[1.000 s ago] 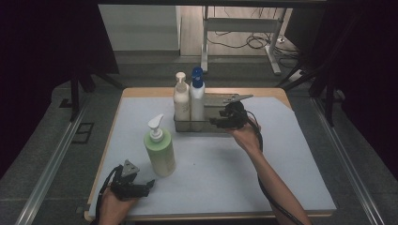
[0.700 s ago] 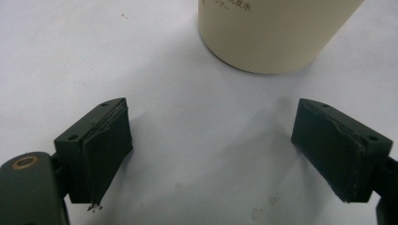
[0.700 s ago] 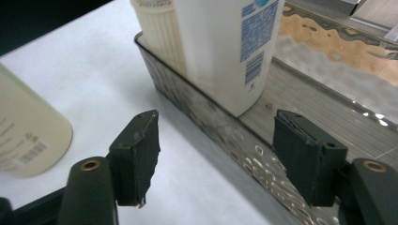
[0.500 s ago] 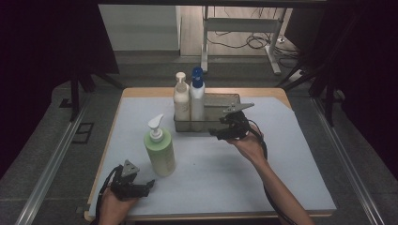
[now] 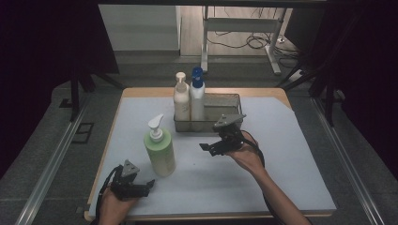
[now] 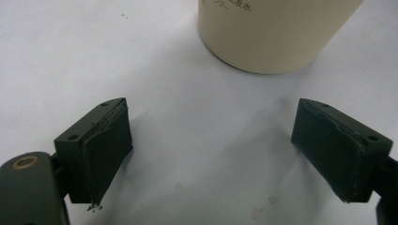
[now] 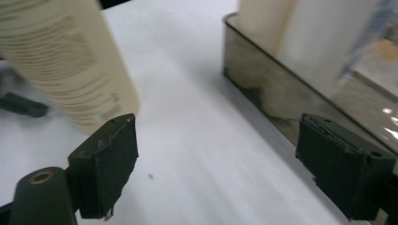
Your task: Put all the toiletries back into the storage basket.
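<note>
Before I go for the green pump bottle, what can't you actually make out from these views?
- Green pump bottle: top cut off by the upper edge in the left gripper view; label blurred in the right gripper view.
- Two bottles in the metal basket: blurred, tops cut off in the right gripper view.

A: High view: fixed above the table's near edge, facing forward and down, far off.

B: Gripper views: low, close (each between its own jaws); both share the green pump bottle with it.
</note>
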Available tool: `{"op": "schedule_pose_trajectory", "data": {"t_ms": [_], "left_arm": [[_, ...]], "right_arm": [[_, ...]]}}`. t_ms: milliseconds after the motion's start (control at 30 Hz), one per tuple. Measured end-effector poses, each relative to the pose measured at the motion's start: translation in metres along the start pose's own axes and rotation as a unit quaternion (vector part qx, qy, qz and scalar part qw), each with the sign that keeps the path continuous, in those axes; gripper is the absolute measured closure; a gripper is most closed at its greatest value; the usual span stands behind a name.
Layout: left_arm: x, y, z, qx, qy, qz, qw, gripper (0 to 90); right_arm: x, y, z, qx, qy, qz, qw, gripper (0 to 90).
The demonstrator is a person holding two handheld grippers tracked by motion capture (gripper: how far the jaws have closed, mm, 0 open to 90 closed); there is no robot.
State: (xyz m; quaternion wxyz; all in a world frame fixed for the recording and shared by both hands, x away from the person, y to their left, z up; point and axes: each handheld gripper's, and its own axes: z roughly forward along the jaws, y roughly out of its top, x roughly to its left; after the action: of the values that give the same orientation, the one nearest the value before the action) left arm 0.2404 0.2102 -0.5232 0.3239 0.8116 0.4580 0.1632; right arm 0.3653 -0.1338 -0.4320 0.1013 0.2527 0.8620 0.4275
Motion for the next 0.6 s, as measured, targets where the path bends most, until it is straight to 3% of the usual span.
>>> {"op": "schedule_pose_trajectory", "data": {"t_ms": [300,600], "left_arm": [[0.000,0.000,0.000,0.001,0.000,0.000,1.0000,12.0],[0.000,0.000,0.000,-0.002,0.001,-0.002,1.0000,12.1]], "right_arm": [[0.035,0.013,0.011,-0.009,0.055,-0.035,0.9978,8.4],[0.055,0.024,0.023,-0.007,0.077,-0.052,0.9956,8.4]]}}
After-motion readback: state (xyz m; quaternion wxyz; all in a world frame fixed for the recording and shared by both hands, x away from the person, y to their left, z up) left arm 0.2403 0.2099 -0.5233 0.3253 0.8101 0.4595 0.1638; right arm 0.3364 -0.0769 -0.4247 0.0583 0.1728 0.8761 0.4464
